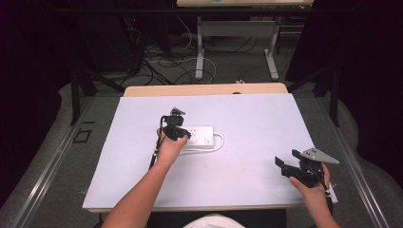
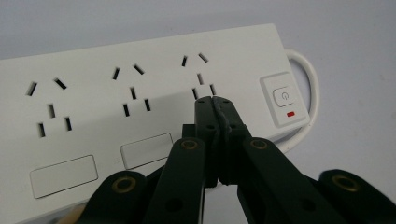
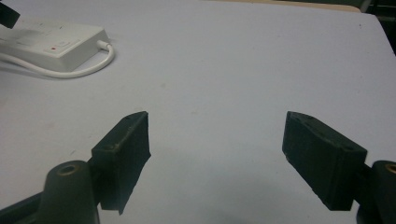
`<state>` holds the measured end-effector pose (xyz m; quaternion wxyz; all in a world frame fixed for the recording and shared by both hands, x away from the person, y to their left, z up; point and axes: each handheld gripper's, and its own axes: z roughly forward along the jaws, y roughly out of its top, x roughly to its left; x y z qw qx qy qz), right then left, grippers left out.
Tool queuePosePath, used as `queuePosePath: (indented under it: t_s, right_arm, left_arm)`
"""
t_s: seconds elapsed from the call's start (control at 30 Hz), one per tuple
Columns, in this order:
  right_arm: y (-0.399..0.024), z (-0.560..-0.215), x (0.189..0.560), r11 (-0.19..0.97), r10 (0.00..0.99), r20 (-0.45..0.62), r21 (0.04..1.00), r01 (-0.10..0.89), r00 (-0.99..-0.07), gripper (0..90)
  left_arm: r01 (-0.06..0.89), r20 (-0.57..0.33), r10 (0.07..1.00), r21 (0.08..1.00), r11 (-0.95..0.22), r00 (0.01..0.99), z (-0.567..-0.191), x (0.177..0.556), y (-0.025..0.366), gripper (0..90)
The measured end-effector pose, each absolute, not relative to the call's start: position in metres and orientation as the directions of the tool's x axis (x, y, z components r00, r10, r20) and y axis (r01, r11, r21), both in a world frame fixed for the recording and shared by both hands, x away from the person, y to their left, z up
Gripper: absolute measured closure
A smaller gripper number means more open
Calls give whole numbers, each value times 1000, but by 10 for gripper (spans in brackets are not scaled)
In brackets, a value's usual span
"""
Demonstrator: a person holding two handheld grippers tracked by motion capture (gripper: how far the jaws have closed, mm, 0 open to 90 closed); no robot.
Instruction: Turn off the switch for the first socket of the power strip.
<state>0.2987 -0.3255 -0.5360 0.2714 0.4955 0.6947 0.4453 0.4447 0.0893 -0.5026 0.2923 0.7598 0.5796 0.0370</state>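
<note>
White plastic, the power strip [image 1: 198, 136] is lying mid-table, long axis running left to right, its switch [image 2: 284, 97] at the right end. The left gripper [image 2: 214, 99] is hovering over it, fingers pressed together, tips just left of that switch. The right gripper [image 1: 287, 167] is waiting well apart at the near right, fingers spread.

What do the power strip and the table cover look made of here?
Power strip: looks like moulded plastic, white and smooth with a slight sheen, crisp socket slots and a raised switch.
Its cord: probably a rubbery or PVC jacket, white, bending in a soft loop.
Table cover: matte pale sheet showing no glare; paper, fabric or vinyl, I cannot tell which.
</note>
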Motion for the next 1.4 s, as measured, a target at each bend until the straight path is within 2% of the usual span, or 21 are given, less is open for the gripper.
queuePosePath:
  t_s: [0.6, 1.4]
  right_arm:
    - [-326, -536, 298, 108, 930, 69, 887, 448, -361, 224]
    - [-327, -536, 298, 108, 930, 68, 889, 446, -361, 224]
  left_arm:
    - [877, -241, 916, 442, -190, 320, -511, 447, 82, 896]
    - [880, -243, 919, 439, -180, 309, -512, 448, 84, 895]
